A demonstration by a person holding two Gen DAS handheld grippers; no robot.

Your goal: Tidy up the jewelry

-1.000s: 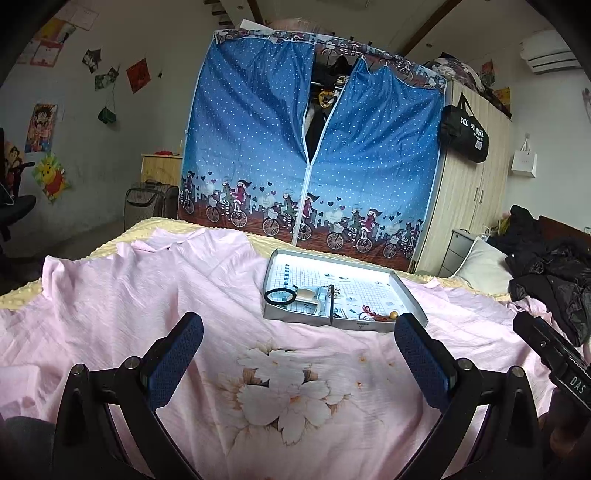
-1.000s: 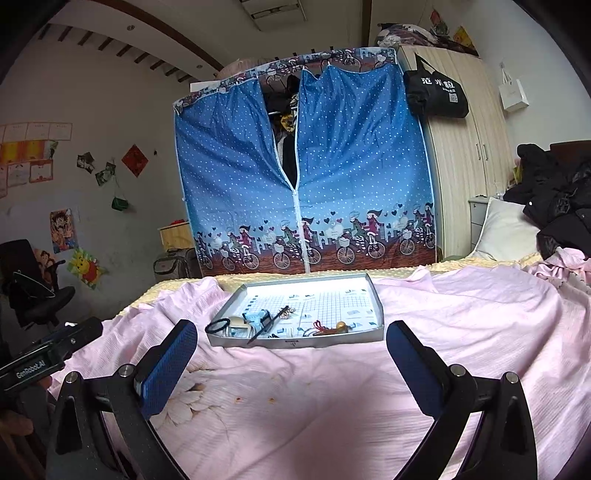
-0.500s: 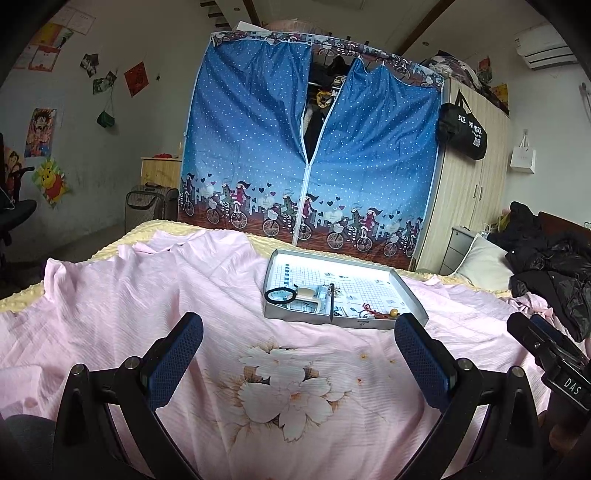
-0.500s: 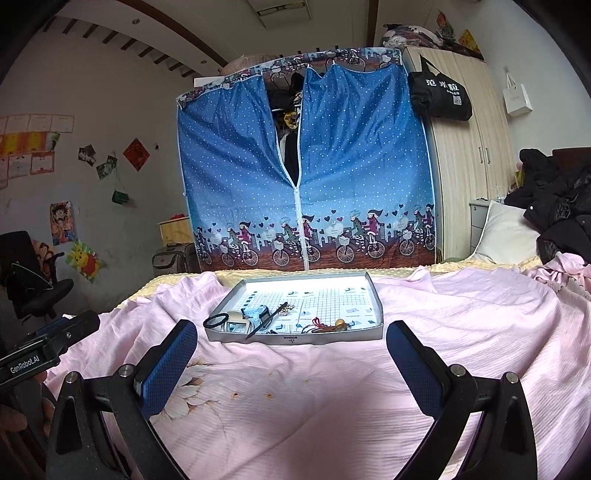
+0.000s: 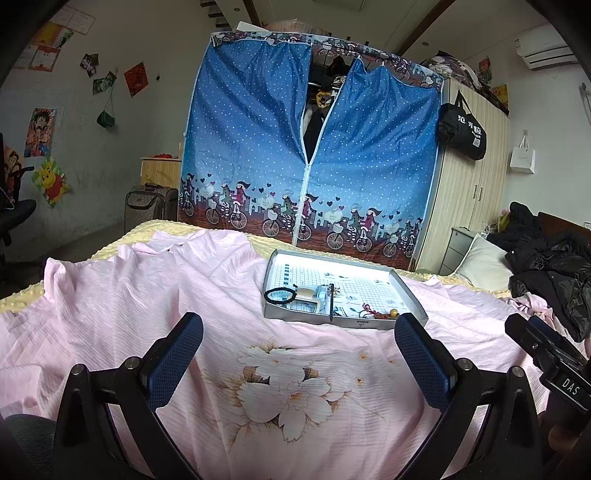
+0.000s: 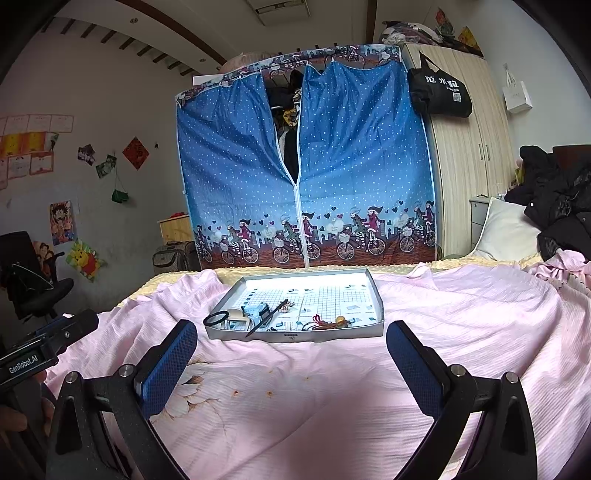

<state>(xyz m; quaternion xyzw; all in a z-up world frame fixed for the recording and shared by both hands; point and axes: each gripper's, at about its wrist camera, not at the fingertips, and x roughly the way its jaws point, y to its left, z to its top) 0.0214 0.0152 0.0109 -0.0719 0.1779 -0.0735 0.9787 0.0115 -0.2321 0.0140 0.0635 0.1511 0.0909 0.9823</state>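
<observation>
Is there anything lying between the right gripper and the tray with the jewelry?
Nothing visible. Only bare pink bedsheet lies between the open right gripper and the tray.

Dim room — tray floor glaring, fisheye-bent, vignetted corners

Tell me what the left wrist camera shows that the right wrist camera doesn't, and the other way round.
Only the left wrist view shows the air conditioner high on the wall and the other tool's DAS label. Only the right wrist view shows the ceiling light and a GenRobot.AI label. Both show open tongs, left and right, the tray of jewelry on the pink sheet, and the blue wardrobe.
</observation>
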